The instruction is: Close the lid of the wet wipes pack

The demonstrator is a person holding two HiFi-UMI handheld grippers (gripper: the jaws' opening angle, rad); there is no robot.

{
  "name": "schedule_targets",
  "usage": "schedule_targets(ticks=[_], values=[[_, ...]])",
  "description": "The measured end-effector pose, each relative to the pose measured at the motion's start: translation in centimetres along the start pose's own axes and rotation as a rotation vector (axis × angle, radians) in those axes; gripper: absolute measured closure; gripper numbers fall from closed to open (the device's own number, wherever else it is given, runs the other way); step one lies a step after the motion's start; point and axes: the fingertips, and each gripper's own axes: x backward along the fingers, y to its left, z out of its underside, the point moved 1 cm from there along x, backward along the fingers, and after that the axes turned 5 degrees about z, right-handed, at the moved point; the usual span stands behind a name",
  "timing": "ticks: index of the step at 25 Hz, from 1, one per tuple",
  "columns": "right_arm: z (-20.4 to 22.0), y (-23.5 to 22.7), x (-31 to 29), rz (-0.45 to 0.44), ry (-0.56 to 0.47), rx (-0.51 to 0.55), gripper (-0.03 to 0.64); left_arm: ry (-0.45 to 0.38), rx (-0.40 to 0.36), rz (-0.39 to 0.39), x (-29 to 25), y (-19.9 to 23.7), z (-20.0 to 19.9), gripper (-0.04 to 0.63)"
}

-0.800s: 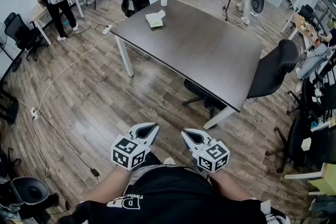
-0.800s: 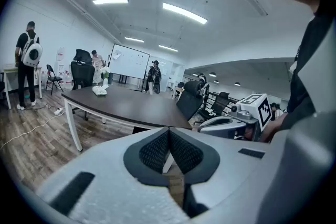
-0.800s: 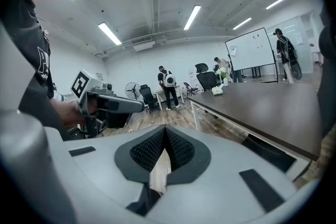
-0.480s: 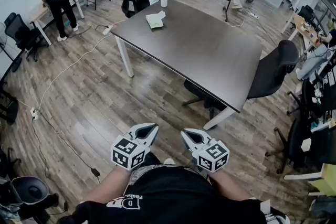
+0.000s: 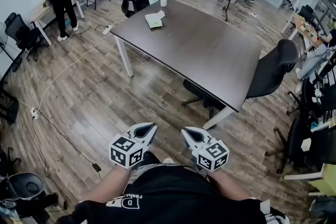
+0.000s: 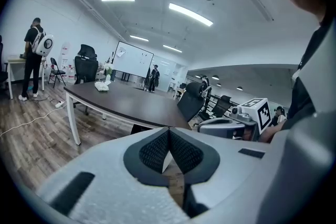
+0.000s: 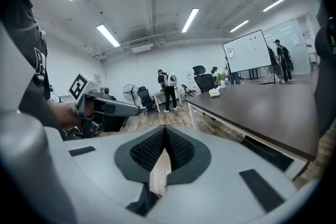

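Left gripper (image 5: 150,127) and right gripper (image 5: 185,133) are hovering closed and empty, well apart from the wipes pack (image 5: 154,19) at the desk's (image 5: 205,55) far corner.

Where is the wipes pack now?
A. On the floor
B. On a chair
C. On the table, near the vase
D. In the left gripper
C: the wipes pack lies at the far end of the table near the vase, while the left gripper and right gripper are shut on nothing.
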Motion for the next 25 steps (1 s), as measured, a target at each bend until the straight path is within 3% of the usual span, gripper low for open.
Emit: schedule_targets(ticks=[12, 25], values=[[-0.7, -0.3, -0.1, -0.044, -0.007, 0.011, 0.612, 0.013, -0.046, 0.009, -1.6, -0.8, -1.0, 0.578], [-1.0, -1.9, -3.8, -0.048, 0.024, -0.012, 0.612, 0.021, -0.014, 0.000, -2.8, 2.8, -1.4, 0.578]])
